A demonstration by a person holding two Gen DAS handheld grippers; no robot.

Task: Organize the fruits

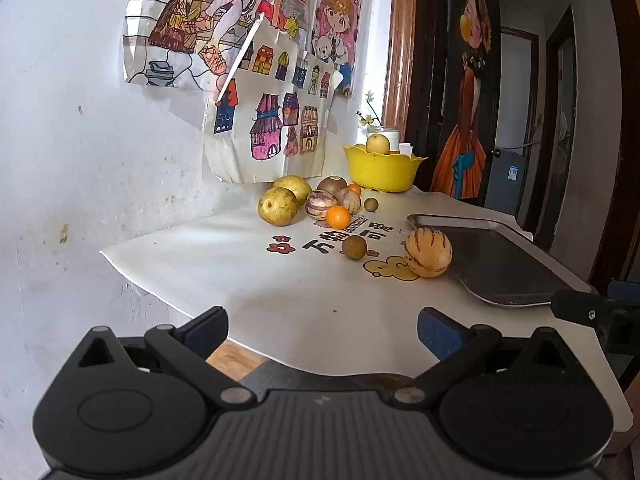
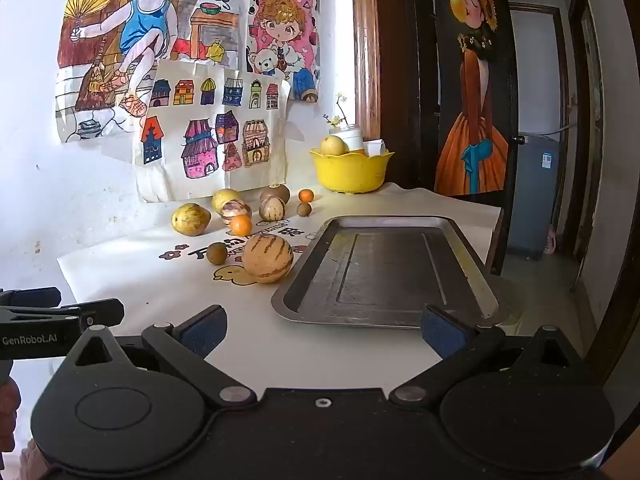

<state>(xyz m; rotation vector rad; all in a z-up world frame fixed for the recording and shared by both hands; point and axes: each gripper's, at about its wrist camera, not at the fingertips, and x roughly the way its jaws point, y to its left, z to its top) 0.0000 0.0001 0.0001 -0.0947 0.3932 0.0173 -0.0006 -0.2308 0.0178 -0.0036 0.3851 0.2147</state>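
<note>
Several fruits lie on the white tablecloth (image 1: pixel 248 280) near the wall: a striped melon-like fruit (image 1: pixel 427 252) (image 2: pixel 268 258) beside the metal tray (image 1: pixel 492 256) (image 2: pixel 384 276), a small brown round fruit (image 1: pixel 354 247) (image 2: pixel 217 253), an orange (image 1: pixel 338 216) (image 2: pixel 241 225), and yellow-green pears (image 1: pixel 277 206) (image 2: pixel 190 219). A yellow bowl (image 1: pixel 380 170) (image 2: pixel 350 172) at the back holds a yellow fruit (image 1: pixel 377 144) (image 2: pixel 333 145). My left gripper (image 1: pixel 322 330) stands open over the near table edge, holding nothing. My right gripper (image 2: pixel 322 330) is open before the tray's near rim.
Coloured drawings (image 2: pixel 188 80) hang on the white wall behind the fruit. A dark doorway with a painted figure (image 2: pixel 472 120) is at the right. The other gripper's finger (image 1: pixel 580 308) shows at the right of the left wrist view and its body (image 2: pixel 60 316) at the left of the right wrist view.
</note>
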